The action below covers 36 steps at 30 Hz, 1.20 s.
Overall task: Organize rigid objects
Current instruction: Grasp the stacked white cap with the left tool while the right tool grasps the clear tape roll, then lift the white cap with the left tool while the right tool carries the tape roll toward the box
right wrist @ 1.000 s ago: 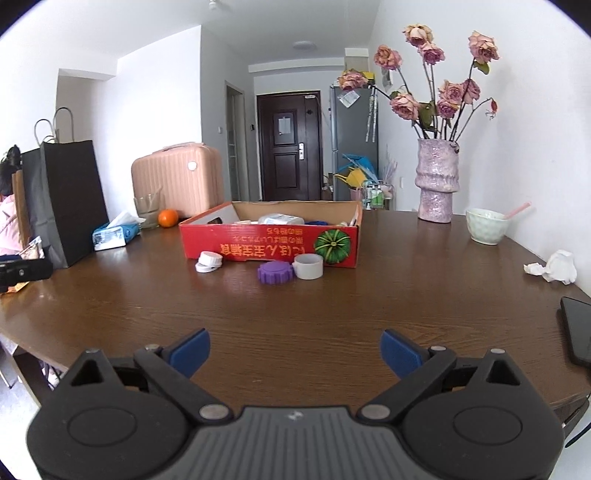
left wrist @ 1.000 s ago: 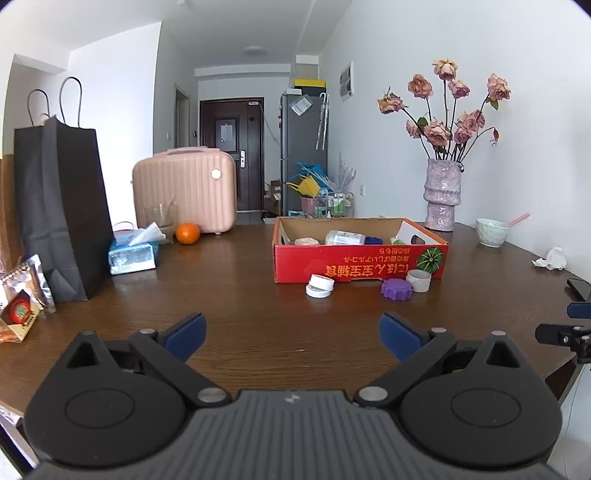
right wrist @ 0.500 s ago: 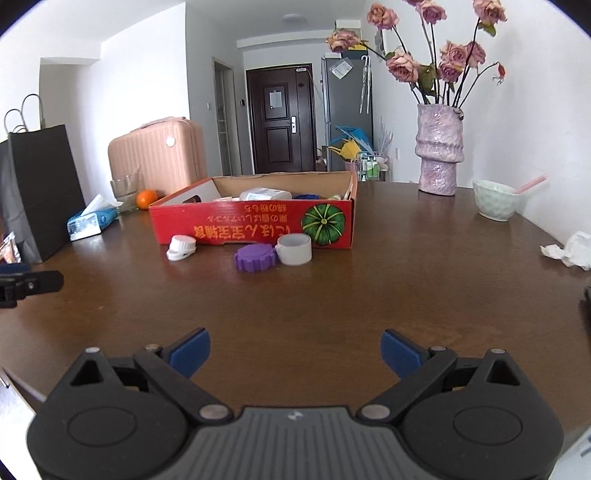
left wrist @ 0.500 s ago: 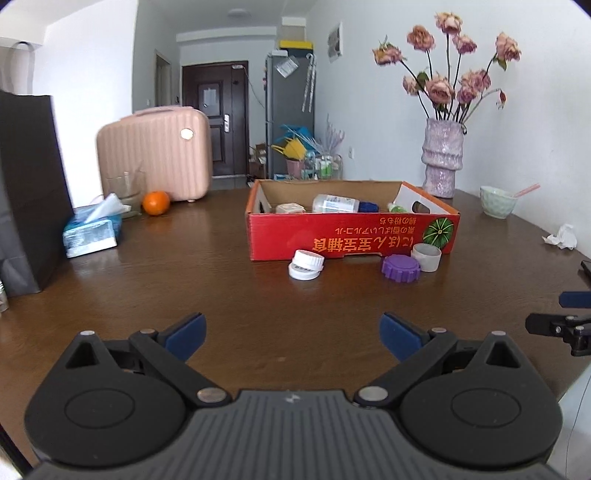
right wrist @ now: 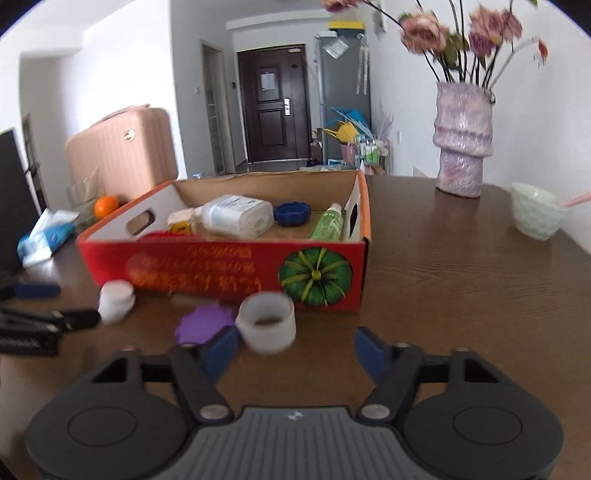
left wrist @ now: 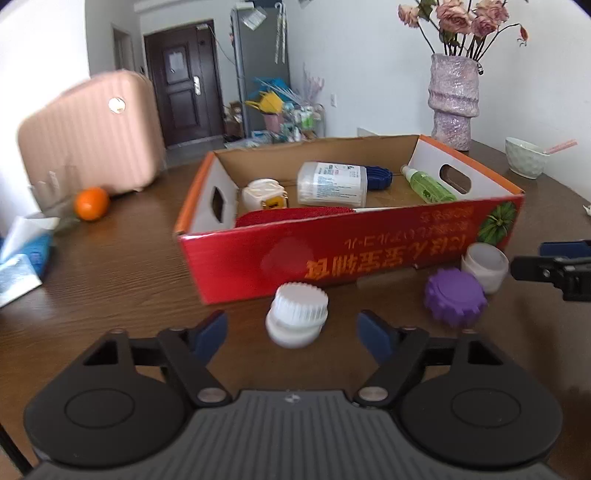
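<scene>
Tabletop caps [left wrist: 296,314] nearer, jaws seemingly narrower.

White caps [left wrist: 296,315] stacked, purple cap [left wrist: 454,295], white cup [left wrist: 484,263], before red box [left wrist: 332,254]

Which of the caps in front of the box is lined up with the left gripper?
The white ribbed cap, stacked on a second white piece. It sits ahead of the left gripper, unlike the purple cap and open white ring cap off to the right.

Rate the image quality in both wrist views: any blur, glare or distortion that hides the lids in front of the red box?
Left wrist view: fisheye bending; pink suitcase smeared by motion blur; white lids and purple lid soft but readable. Right wrist view: heavier blur on the translucent cap, purple lid and box lettering; flowers streaked. No glare covers the lids.
</scene>
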Each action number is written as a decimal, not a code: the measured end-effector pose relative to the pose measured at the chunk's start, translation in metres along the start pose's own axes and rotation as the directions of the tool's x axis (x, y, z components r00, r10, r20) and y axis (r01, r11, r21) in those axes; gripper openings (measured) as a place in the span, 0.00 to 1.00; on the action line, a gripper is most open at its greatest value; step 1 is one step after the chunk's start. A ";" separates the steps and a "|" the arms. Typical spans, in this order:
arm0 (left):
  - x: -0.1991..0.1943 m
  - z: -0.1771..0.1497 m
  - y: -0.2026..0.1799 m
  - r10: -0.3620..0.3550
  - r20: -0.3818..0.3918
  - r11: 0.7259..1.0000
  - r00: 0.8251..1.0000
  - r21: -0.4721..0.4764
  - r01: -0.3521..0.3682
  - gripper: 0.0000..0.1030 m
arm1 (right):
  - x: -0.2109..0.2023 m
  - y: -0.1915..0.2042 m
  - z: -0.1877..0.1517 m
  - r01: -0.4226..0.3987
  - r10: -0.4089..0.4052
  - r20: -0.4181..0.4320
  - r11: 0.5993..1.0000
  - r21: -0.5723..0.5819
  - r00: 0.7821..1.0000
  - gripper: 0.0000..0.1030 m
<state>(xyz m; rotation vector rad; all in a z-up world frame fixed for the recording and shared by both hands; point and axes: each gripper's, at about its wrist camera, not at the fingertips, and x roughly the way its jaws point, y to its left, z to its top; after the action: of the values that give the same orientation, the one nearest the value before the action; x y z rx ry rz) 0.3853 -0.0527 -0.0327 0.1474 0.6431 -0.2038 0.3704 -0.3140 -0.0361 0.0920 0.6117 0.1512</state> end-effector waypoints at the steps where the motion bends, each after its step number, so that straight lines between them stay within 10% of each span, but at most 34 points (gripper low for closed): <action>1: 0.008 0.003 0.001 -0.008 -0.012 1.000 1.000 -0.002 0.008 0.72 | 0.009 -0.002 0.004 -0.006 0.006 -0.005 1.000 0.019 1.000 0.53; 8: 0.032 0.003 0.003 -0.017 0.003 1.000 1.000 -0.020 0.017 0.39 | 0.042 -0.003 -0.001 0.004 -0.003 -0.034 0.999 0.041 0.999 0.10; 21: -0.035 -0.004 0.003 -0.010 0.103 0.998 0.995 -0.068 0.017 0.39 | -0.013 0.001 -0.014 0.017 -0.018 0.024 0.999 0.051 1.000 0.07; 36: -0.164 -0.094 -0.004 0.012 0.069 0.980 0.998 -0.200 0.002 0.39 | -0.147 0.023 -0.087 -0.046 0.042 0.065 0.997 0.069 0.997 0.07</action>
<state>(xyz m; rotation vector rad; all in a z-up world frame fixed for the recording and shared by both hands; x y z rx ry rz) 0.2018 -0.0143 -0.0073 -0.0513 0.5902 -0.1380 0.1989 -0.3124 -0.0210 0.1780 0.5523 0.1688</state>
